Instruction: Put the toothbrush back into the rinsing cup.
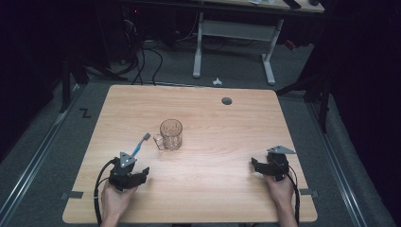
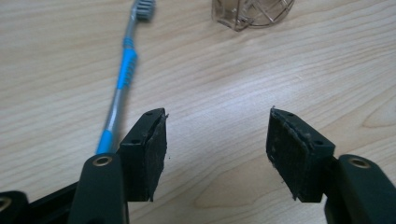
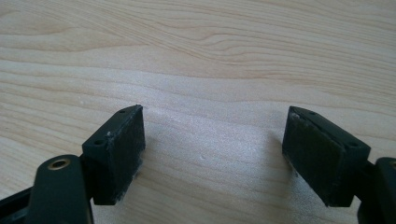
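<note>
Toothbrush [image 1: 141, 144]: one, beside one clear mug [image 1: 170, 134] on the wooden tabletop [image 1: 213, 165]; two grippers' fingers [image 2: 148, 154] spread, empty; dark room.

I count one toothbrush [image 1: 140, 144], one clear glass mug [image 1: 170, 134], and two claws, left [image 1: 142, 174] and right [image 1: 255, 165], on one worktop [image 1: 213, 123].

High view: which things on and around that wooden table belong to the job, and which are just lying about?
Likely part of the job:
- blue and grey plastic toothbrush, lying flat beside the left hand-held gripper
- clear faceted glass mug, upright mid-table
- right hand-held gripper, open over bare wood

Just lying about:
- small white object on the floor
- white-legged desk behind
- black cables on the floor
</note>
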`<state>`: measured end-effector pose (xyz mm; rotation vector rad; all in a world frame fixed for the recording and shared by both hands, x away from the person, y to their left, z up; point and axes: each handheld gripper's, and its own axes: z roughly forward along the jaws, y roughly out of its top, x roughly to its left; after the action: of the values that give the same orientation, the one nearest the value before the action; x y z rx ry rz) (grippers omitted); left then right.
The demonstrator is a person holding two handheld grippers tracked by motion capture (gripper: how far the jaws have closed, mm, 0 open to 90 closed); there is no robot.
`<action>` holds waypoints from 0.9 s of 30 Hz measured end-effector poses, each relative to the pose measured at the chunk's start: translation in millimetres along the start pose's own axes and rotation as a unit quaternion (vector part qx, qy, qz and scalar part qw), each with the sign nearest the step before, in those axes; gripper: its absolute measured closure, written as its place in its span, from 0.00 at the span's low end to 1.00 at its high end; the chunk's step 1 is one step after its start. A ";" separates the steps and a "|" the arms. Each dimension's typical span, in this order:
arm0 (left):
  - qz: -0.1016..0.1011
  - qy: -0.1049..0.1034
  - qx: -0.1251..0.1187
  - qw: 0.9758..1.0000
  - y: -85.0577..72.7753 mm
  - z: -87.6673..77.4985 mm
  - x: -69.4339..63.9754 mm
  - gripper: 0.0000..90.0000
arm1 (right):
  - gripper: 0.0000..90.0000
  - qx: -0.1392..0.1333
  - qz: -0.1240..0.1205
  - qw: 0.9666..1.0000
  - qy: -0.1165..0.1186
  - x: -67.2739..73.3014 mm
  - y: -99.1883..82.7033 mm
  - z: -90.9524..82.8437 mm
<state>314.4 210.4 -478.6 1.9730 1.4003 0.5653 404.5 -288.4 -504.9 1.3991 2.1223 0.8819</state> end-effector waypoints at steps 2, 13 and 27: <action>-0.001 0.003 0.001 1.000 2.3 -2.5 2.7 0.43 | 0.24 0.000 0.000 1.000 0.000 0.0 0.0 0.0; -0.008 0.015 0.006 1.000 2.4 -9.0 17.1 0.45 | 0.24 0.000 0.000 1.000 0.000 0.0 0.0 0.0; -0.012 0.019 0.032 0.999 17.5 -11.0 38.3 0.45 | 0.24 0.000 -0.001 1.000 0.000 0.0 -0.1 -0.1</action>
<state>331.6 245.3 -459.2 2.0013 1.4799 0.5558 404.4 -288.5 -504.9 1.3976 2.1230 0.8817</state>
